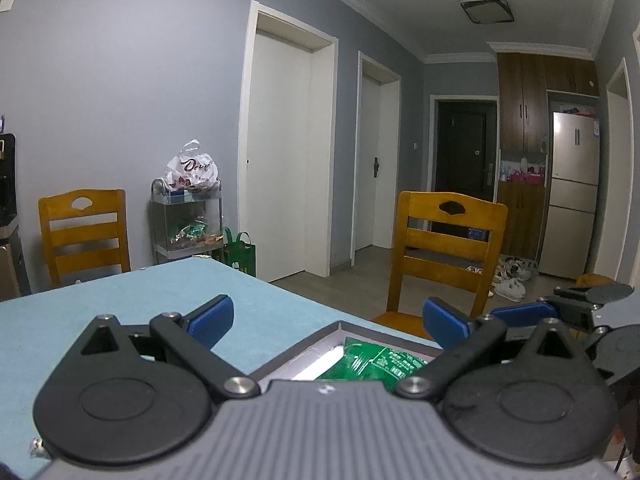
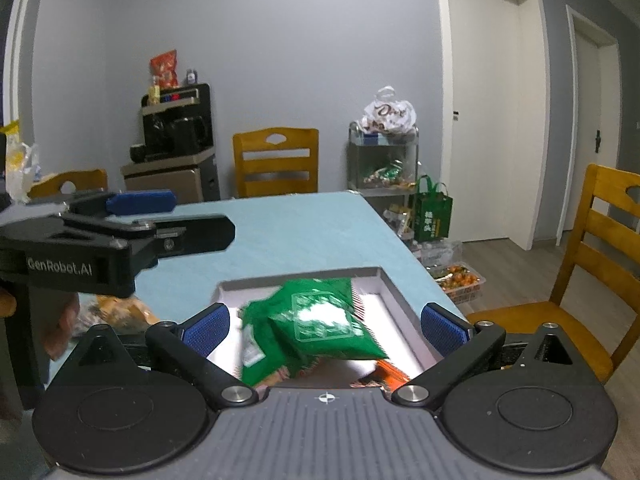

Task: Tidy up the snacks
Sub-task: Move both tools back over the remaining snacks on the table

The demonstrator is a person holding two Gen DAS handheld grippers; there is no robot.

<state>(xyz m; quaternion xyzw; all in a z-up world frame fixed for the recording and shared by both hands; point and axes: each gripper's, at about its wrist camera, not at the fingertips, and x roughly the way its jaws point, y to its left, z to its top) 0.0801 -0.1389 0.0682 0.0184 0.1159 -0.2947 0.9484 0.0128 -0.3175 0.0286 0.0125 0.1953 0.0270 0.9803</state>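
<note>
A grey box (image 2: 394, 292) sits on the light blue table (image 2: 280, 232) near its right edge. Green snack packets (image 2: 320, 320) lie in it, blurred, over an orange packet (image 2: 390, 372). My right gripper (image 2: 326, 328) hangs open above the box, its blue pads (image 2: 442, 328) wide apart with nothing gripped. In the left wrist view a green packet (image 1: 368, 364) shows in the box corner (image 1: 340, 326). My left gripper (image 1: 328, 320) is open and empty above that corner. Each gripper appears in the other's view: the left gripper (image 2: 200, 218), the right gripper (image 1: 560, 304). Orange-brown snack bags (image 2: 120, 312) lie on the table left of the box.
Wooden chairs stand at the table's far side (image 2: 276, 164) and right side (image 2: 592, 264). A metal trolley (image 2: 384, 160) with snack bags, a green tote (image 2: 432, 212) and a tray of oranges (image 2: 460, 280) stand on the floor beyond the table edge. A hand (image 2: 60, 328) shows at left.
</note>
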